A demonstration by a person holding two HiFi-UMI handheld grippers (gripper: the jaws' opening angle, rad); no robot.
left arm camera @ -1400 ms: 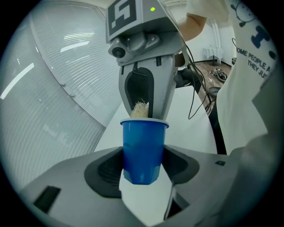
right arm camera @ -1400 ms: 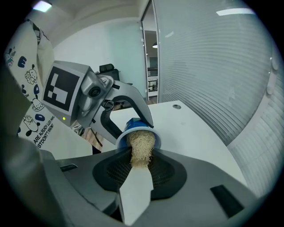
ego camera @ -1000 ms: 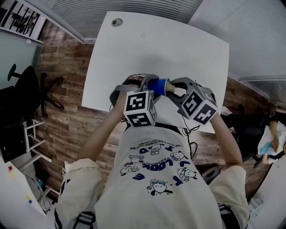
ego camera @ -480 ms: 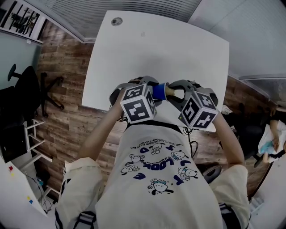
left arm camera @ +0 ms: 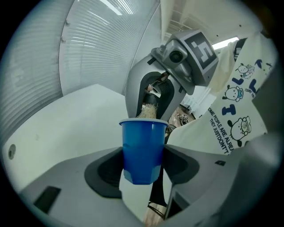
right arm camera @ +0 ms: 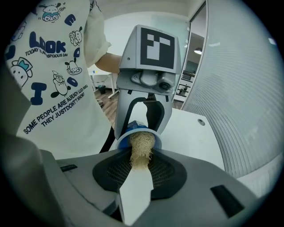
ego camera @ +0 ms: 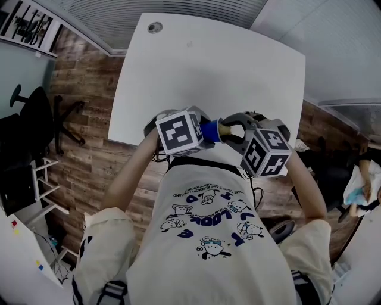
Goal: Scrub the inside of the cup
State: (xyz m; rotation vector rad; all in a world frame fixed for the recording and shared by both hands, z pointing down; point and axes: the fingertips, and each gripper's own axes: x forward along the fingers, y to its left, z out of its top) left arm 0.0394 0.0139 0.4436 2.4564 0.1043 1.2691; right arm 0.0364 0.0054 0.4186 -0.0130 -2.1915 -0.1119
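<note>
Item: small blue plastic cup (left arm camera: 142, 137), light, thin-walled, likely crushable. It hangs over the white surface (ego camera: 208, 65) edge, lower wall clamped by the left tool (left arm camera: 143, 170). The right tool (right arm camera: 140, 170) pinches a tan fibrous scrubber (right arm camera: 141, 148), tip inside the cup.

Cup (left arm camera: 141, 146): solid bright blue, with a paler rim
Loofah scrubber (right arm camera: 141, 148): pale straw tan, a rough fibrous weave
Left gripper (left arm camera: 142, 165): light grey shell, dark charcoal pads inside the jaws
Right gripper (right arm camera: 141, 174): light grey too, its dark pads patterned with a fine mesh
Left marker cube (ego camera: 177, 132): white faces carrying blocky black square patterns
Right marker cube (ego camera: 265, 153): also white with black squares
Table (ego camera: 208, 65): plain white
Floor (ego camera: 83, 155): brown wood planks, dark and light boards mixed
Shirt (ego camera: 208, 262): cream, printed with navy blue letters and small white cartoon dogs
Chair (ego camera: 30, 119): black
Wall panel (ego camera: 178, 9): pale grey with fine ribbed lines
</note>
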